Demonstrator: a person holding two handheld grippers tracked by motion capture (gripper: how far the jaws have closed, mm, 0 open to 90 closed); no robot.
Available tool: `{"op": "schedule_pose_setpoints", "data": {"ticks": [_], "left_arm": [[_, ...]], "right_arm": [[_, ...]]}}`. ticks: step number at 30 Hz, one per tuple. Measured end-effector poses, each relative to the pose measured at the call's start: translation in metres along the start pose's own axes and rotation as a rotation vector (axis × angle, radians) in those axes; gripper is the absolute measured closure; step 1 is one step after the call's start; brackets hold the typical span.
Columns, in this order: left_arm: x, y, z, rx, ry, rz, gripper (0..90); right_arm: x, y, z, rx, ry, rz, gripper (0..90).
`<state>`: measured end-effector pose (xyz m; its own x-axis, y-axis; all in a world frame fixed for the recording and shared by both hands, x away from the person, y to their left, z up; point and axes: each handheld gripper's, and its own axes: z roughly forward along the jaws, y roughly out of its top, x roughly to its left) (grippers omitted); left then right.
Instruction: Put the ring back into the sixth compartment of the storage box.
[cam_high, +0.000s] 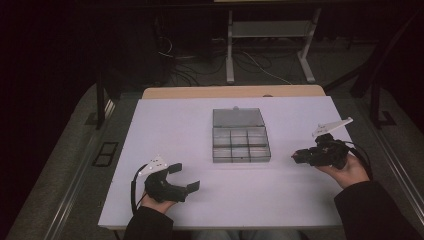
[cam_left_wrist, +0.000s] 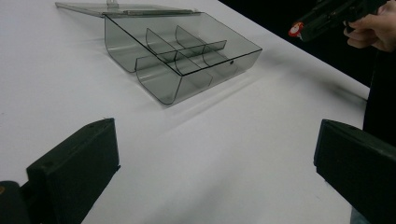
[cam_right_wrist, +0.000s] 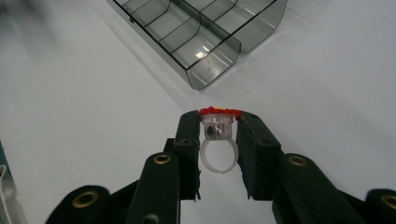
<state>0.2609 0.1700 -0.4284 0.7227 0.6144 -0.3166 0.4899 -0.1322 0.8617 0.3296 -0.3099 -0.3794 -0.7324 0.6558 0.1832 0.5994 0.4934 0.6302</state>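
Right gripper (cam_right_wrist: 219, 116) is clamping a small toy ring (cam_right_wrist: 217, 151) between its two black jaws: a clear plastic band with a red top, pinched at the head so the band is hanging open toward the camera. In the high view the right gripper (cam_high: 300, 156) is hovering above the table's (cam_high: 165, 120) right edge, tips pointing toward the middle, with the clear compartment box (cam_high: 241, 145) sitting near the table's centre, its lid (cam_high: 238, 117) lying open and flat toward the far edge. Left gripper (cam_high: 186, 177) is resting near the front-left corner with its jaws standing wide apart and nothing between them.

To my eye the step is carrying the ring to one of the box's cells. Doing it well means keeping the squeeze steady, since the grip is sitting only on the small head and a slack jaw could be letting the ring tip or drop. Approaching from above is the safer line, because the thin dividers (cam_right_wrist: 187, 25) are standing upright and a low, level approach risks nudging the light box across the table. Lowering the tips inside one cell before easing the jaws apart should be stopping the ring from bouncing out. Bringing the idle left gripper beside the box wall could be steadying it
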Motion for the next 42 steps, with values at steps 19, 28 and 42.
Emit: {"op": "schedule_pose_setpoints", "data": {"ticks": [19, 28, 42], "left_arm": [[0.000, 0.000, 0.000, 0.005, -0.005, 0.003, 0.0], [0.000, 0.000, 0.001, 0.006, -0.010, 0.000, 0.0], [0.001, 0.001, 0.000, 0.008, -0.014, 0.000, 0.0]], "right_arm": [[0.003, 0.037, 0.016, -0.010, 0.000, -0.023, 69.9], [0.003, 0.054, 0.022, -0.014, 0.000, -0.025, 69.9], [0.006, 0.081, 0.027, -0.012, -0.005, -0.047, 69.8]]}}
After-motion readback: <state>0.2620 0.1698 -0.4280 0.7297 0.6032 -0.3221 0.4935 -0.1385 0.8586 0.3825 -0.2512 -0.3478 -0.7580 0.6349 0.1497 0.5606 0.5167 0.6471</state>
